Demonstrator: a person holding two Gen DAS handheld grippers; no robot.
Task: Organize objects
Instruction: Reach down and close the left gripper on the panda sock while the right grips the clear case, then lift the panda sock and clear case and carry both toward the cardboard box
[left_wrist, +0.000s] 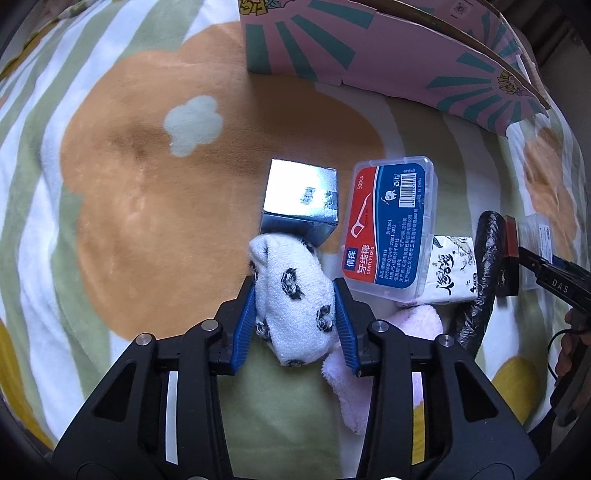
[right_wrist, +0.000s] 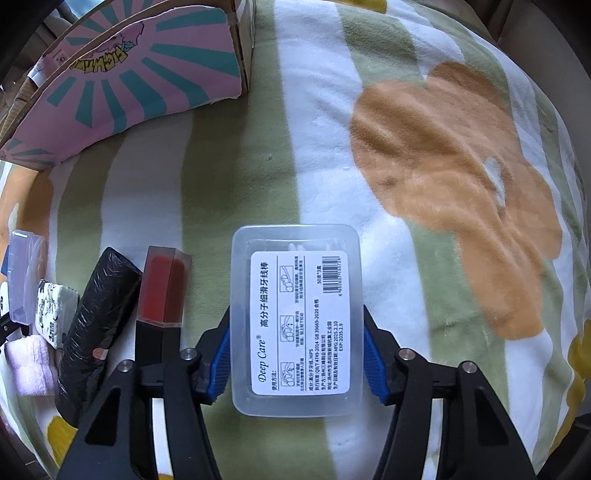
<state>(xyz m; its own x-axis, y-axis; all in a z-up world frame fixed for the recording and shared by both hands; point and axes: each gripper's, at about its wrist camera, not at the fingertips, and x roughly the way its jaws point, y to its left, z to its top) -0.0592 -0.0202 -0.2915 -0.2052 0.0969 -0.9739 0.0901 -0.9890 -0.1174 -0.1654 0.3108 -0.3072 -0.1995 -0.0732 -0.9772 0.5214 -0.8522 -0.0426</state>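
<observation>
In the left wrist view my left gripper is shut on a rolled white sock with black marks, which lies against a shiny silver box. To its right lies a clear floss box with a blue and red label. In the right wrist view my right gripper is shut on a clear floss box with a white label, its blue pads pressed to both long sides. The right gripper's black finger also shows at the left view's right edge.
A striped blanket with orange flowers lies under everything. A pink and teal cardboard box stands at the back. Near the grippers lie a black roll, a red block, a tissue pack and a pink cloth.
</observation>
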